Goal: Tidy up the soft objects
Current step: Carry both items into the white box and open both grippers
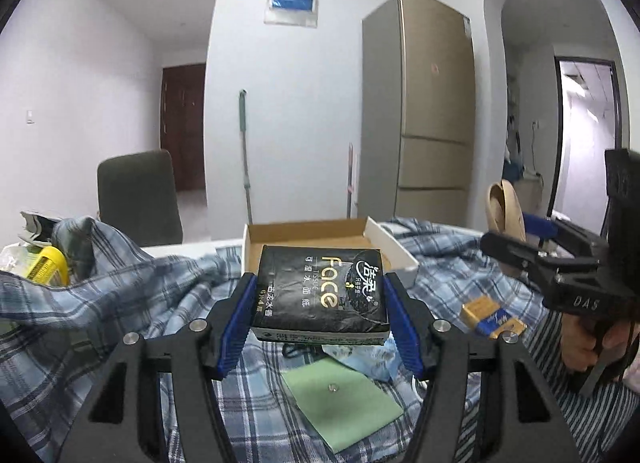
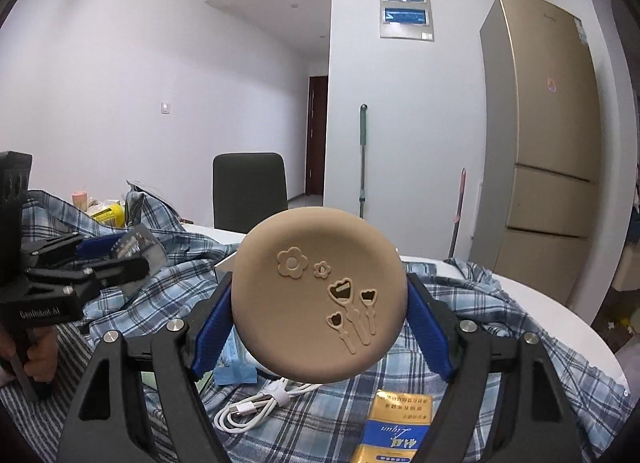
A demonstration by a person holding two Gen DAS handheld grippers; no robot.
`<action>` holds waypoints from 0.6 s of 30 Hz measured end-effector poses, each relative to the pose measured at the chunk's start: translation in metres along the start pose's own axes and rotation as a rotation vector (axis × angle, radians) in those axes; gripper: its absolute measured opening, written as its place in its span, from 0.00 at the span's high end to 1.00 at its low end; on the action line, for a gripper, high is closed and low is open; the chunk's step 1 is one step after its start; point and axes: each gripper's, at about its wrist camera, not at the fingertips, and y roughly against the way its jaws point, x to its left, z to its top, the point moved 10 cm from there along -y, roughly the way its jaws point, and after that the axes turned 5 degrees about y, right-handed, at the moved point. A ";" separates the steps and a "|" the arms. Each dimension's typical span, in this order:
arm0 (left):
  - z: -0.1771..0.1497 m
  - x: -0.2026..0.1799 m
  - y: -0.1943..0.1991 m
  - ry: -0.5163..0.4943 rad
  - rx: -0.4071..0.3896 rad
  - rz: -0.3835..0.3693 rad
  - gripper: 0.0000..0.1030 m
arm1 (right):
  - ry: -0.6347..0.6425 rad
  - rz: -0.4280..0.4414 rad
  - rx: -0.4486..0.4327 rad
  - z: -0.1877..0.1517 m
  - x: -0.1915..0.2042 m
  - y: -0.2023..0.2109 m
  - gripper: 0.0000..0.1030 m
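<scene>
Left gripper (image 1: 320, 299): clamped on the black tissue pack (image 1: 322, 295), blue pads pressing both short sides, pack lifted clear of the plaid shirt (image 1: 132, 295).
Likely reason: held level just short of the open cardboard box (image 1: 320, 237), probably its destination.
Right gripper (image 2: 320, 303): closed around a tan round cushion-like disc (image 2: 320, 295) with flower relief, gripped at its edges and held up off the cloth.
Below it: white coiled cable (image 2: 256, 403), blue-and-gold packet (image 2: 396, 427).
Under the left gripper: green card (image 1: 340, 399) on the shirt.
Judgement: both soft items are in the air, awaiting placement.
</scene>
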 end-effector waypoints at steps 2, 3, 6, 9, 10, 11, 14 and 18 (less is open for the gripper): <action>0.003 0.001 0.003 0.000 -0.020 0.005 0.37 | 0.005 -0.003 -0.006 0.001 0.001 0.001 0.23; 0.005 0.001 0.006 -0.002 -0.031 0.006 0.37 | 0.005 -0.004 -0.011 0.002 0.002 0.002 0.23; 0.012 0.002 0.013 0.011 -0.079 0.019 0.37 | 0.001 -0.013 -0.025 0.003 -0.001 0.005 0.23; 0.025 0.003 0.020 0.052 -0.108 0.021 0.37 | -0.022 -0.032 -0.047 0.010 -0.008 0.009 0.23; 0.028 0.002 0.019 0.051 -0.105 0.016 0.37 | -0.031 -0.042 -0.060 0.016 -0.009 0.009 0.23; 0.034 0.000 0.019 0.043 -0.111 0.018 0.37 | -0.038 -0.053 -0.073 0.021 -0.012 0.010 0.23; 0.051 -0.005 0.015 0.019 -0.140 0.031 0.37 | -0.048 -0.069 -0.105 0.039 -0.021 0.009 0.23; 0.076 -0.012 0.004 -0.022 -0.208 0.053 0.37 | -0.025 -0.115 -0.157 0.063 -0.033 -0.003 0.23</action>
